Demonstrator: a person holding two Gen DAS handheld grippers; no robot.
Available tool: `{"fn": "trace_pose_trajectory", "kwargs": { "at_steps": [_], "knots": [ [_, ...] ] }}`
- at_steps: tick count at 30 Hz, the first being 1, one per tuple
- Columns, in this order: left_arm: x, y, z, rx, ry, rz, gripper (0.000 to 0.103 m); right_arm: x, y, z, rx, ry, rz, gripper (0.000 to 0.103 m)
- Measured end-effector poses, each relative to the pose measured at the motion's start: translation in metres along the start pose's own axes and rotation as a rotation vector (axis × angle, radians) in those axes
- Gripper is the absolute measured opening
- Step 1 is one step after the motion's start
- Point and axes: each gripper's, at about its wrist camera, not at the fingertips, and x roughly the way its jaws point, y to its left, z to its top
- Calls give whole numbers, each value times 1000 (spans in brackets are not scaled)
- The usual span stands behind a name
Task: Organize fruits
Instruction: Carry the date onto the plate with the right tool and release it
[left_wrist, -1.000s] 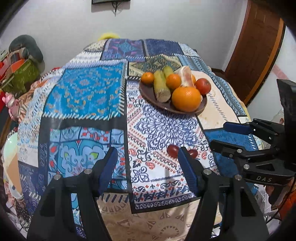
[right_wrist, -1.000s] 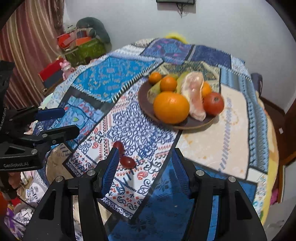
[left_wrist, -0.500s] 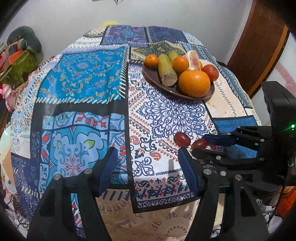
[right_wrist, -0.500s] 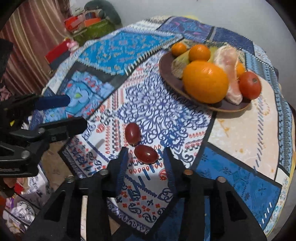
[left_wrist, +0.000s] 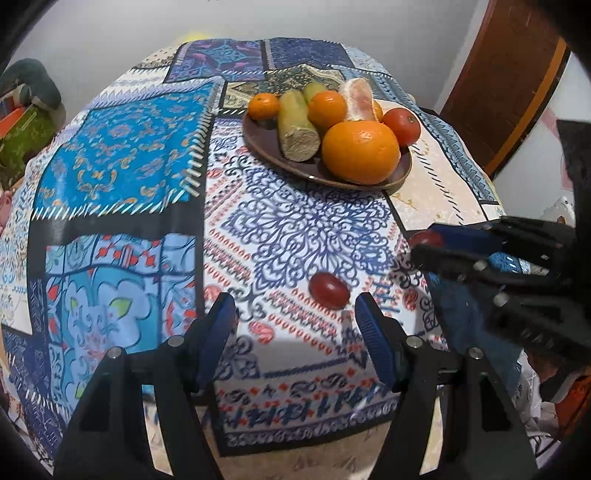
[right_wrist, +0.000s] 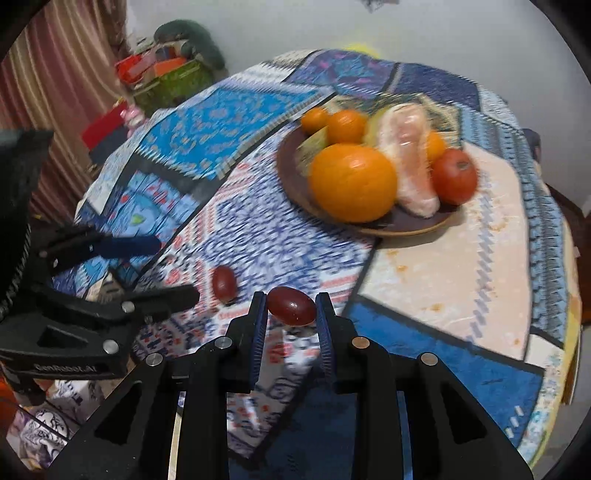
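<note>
On the patchwork tablecloth (left_wrist: 122, 162), near the front edge of the round table, two small dark-red oval fruits, probably grape tomatoes or grapes, lie apart from the brown plate (left_wrist: 266, 147) that already carries the large orange (left_wrist: 360, 151), several smaller oranges, a red tomato (left_wrist: 402, 123), a peeled citrus segment (left_wrist: 356, 99) and pale green cut stalks. The right gripper (right_wrist: 290, 314) has just been closing: one second ago its jaws stood wide with nothing between them, half a second ago they framed the nearer fruit, and now both blue pads press on the first red fruit (right_wrist: 291, 305), which sits clamped crosswise at the fingertips. In the left wrist view that same fruit shows only as a red sliver at the tip of the right gripper. The second red fruit (left_wrist: 328, 290) rests on the cloth, just ahead of the right-hand finger of the left gripper (left_wrist: 293, 321), whose fingers stand well apart and hold nothing; compared with a second ago, this gripper has come lower and closer to the cloth. The grasp on the first fruit appears complete, so the likely next step is a lift and transfer to the plate. The fruit is smooth and rounded, held only at the pad tips, and may slip or bruise under excess pressure.
</note>
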Motion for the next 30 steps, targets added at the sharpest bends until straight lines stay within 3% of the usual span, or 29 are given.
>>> {"fn": "trace_pose_trajectory", "kwargs": {
  "at_steps": [6,9,11,20,30],
  "knots": [
    [15,-9,4,19,17,-24,54,-10,-24,0,57,-23,-24,24],
    [22,-11,3,26,28,-27,41,-13,-32,-1,73,-27,-28,24],
    [23,-13,3,45,24,-60,26,-14,-33,-1,77,-28,-29,24],
    [13,-9,9,47,-17,-40,26,-13,-34,5,75,-38,-23,24],
    [-4,-6,39,45,-105,-12,26,-18,-46,22,84,-91,-44,24]
  ]
}}
